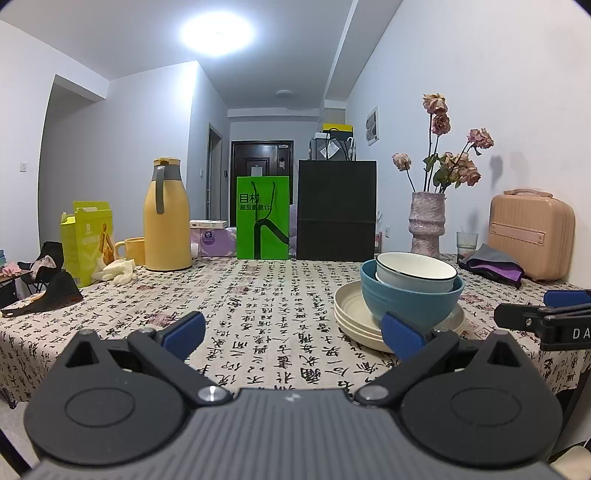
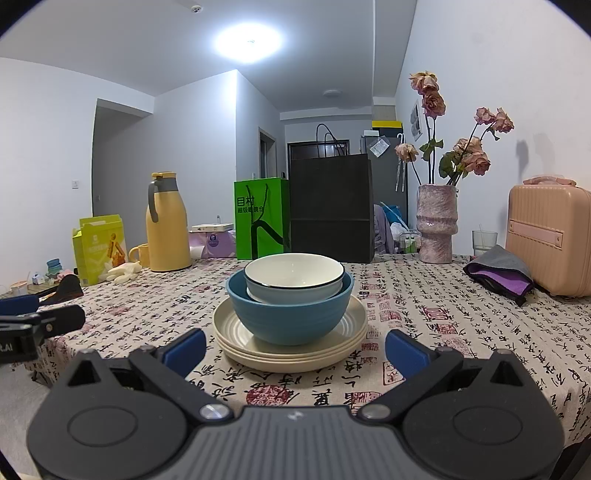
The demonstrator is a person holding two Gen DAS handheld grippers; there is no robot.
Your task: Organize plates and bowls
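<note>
White walls (image 2: 48, 122), bright ceiling light (image 2: 248, 41), dark door (image 1: 261, 159).

A round ceiling lamp (image 1: 218, 32) burns out to a white blot at the upper middle of both frames and spreads a cool, bluish wash over the ceiling and walls. The room is evenly and fairly brightly lit. The dried flowers (image 1: 448, 147) throw soft grey shadows on the white wall at the right. Both views are sharp from the near foreground to the far door (image 1: 261, 162). Fisheye bending curves the walls and the bench edge (image 2: 535, 413), and dark vignetting cuts the frame corners.
</note>
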